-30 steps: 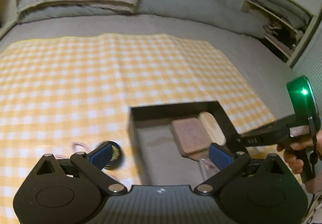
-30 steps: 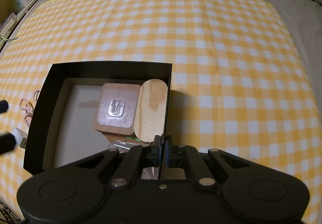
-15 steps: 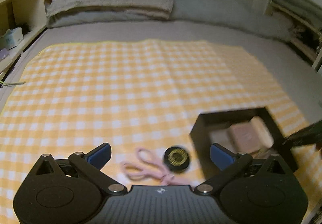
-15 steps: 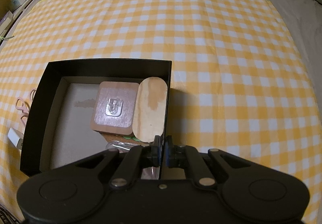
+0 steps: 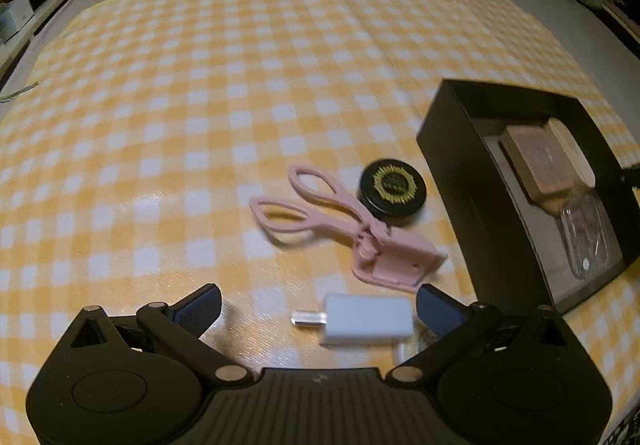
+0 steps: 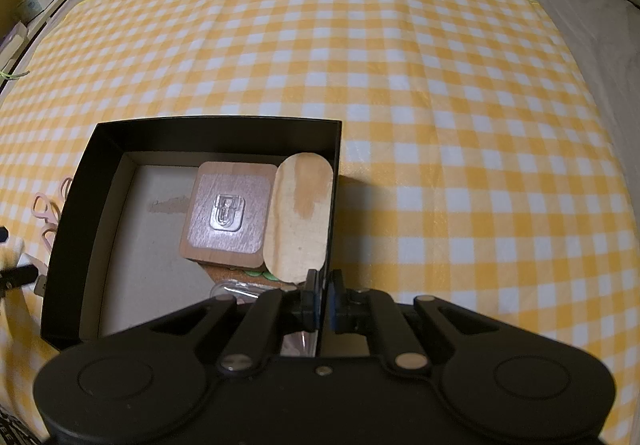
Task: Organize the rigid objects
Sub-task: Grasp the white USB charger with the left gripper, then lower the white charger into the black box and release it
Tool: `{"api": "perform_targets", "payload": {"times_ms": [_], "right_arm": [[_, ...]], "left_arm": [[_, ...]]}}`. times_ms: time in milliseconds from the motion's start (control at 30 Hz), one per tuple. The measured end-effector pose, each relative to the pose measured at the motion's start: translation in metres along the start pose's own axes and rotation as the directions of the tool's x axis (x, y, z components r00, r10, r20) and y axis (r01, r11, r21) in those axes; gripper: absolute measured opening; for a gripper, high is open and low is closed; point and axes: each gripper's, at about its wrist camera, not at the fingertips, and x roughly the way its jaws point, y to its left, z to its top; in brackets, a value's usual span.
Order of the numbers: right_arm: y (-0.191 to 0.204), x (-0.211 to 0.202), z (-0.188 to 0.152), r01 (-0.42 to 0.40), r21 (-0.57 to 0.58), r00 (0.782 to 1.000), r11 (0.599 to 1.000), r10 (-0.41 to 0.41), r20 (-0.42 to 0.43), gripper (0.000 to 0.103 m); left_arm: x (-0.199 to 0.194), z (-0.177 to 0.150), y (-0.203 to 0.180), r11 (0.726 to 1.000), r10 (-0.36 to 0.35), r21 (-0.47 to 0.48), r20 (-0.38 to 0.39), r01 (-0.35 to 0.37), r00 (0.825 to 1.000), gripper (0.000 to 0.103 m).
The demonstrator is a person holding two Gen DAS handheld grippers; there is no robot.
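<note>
Surface: yellow checked cloth (image 5: 200,85) is covering a grey bed, filling most of both views; pillows are lying along the top edge of the left wrist view.

Box: black box (image 6: 96,205) is sitting at centre left of the right wrist view, and at the right edge of the left wrist view.

Done: you are already keeping three things in the box, all crowded toward its right wall. The brown block (image 6: 230,215) is lying beside the oval board (image 6: 300,221), touching it, and a clear case (image 5: 586,237) is lying in front of them. The left half of the box floor is standing bare.

Left: three things are waiting on the cloth, just beside the box's outer wall, at lower centre of the left wrist view. The pink curler (image 5: 340,221) is lying there, the black tin (image 5: 393,191) is touching its far side, and the white plug (image 5: 366,319) is lying nearest the lens.

Left gripper (image 5: 318,307): you are holding its jaws wide apart with nothing gripped; the plug is lying between the tips, near the right-hand one, apparently untouched.

Right gripper (image 6: 322,301): you are keeping its jaws pinched shut on the box's right wall, at lower centre of its view, steadying it.

Progress: you are roughly halfway, by my judgement; the plug is looking like your next pick.
</note>
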Motion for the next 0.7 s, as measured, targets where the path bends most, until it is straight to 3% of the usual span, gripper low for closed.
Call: {"api": "perform_targets", "payload": {"times_ms": [167,333,467,567,700], "right_arm": [[0.001,0.001,0.001,0.001,0.001,1.0,1.0,-0.001,-0.001,0.005],[0.001,0.002,0.001,-0.001,0.001,1.0,1.0,0.001,0.0,0.005],[0.001,0.001,0.001,0.001,0.001,1.0,1.0,-0.001,0.0,0.005],[0.001,0.001,0.001,0.001,0.001,1.0,1.0,-0.001,0.0,0.005],[0.002,0.002,0.001,0.002,0.001,1.0,1.0,-0.002,-0.001,0.005]], "left_arm": [[0.009,-0.002,-0.002,1.0,0.002,0.009,-0.027,-0.002,1.0,0.086],[0.014,0.001,0.001,1.0,-0.001,0.021,-0.044,0.002,0.999,0.064],[0.008,0.004,0.007,1.0,-0.008,-0.012,-0.017,0.008,1.0,0.064],[-0.006,0.01,0.01,0.999,-0.005,-0.041,0.041,0.007,0.999,0.064],[-0.027,0.025,0.006,0.997,-0.048,-0.056,0.124,0.055,0.991,0.064]]}}
